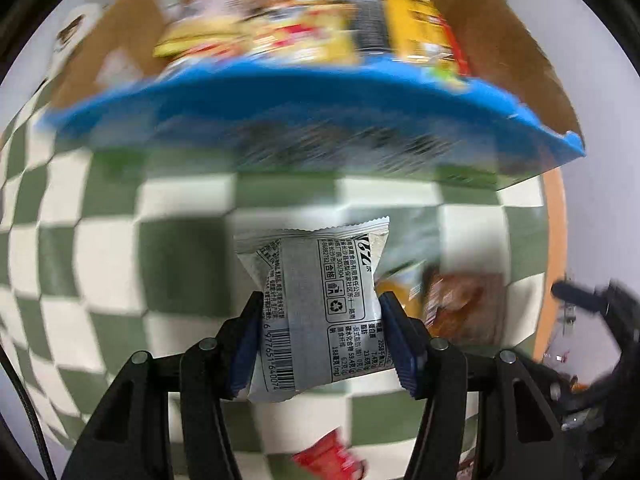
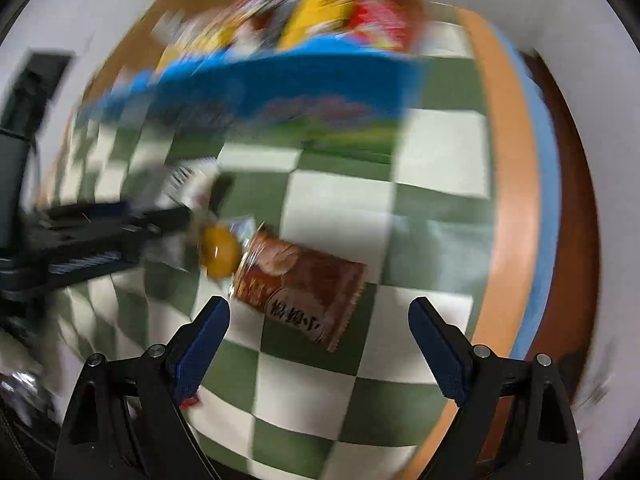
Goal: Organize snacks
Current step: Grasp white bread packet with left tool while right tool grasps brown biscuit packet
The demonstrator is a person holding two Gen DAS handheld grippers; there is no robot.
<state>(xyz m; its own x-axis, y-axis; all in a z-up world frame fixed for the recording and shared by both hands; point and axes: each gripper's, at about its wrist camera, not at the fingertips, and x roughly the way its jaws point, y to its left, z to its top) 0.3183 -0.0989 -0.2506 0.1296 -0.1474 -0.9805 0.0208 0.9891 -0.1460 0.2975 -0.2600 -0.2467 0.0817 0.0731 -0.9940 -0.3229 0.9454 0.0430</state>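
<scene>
My left gripper (image 1: 320,300) is shut on a white-grey snack packet (image 1: 312,264) with black print and a barcode, its blue pads pressing both sides. In the right wrist view my right gripper (image 2: 319,305) stands open just above a brown snack packet (image 2: 300,284) lying flat on the checked cloth, with nothing between its fingers. An orange-yellow packet (image 2: 219,252) touches the brown one's left end. The left gripper's black fingers (image 2: 160,220) and the white packet (image 2: 188,184) show blurred at the left. A cardboard box with a blue front wall (image 1: 280,108) holds several colourful snack bags.
A green and white checked cloth (image 1: 100,260) covers the table. Its orange rim (image 2: 508,200) curves along the right. A red packet (image 1: 332,460) lies near the bottom of the left wrist view. The brown packet (image 1: 464,304) lies to the right of my left gripper.
</scene>
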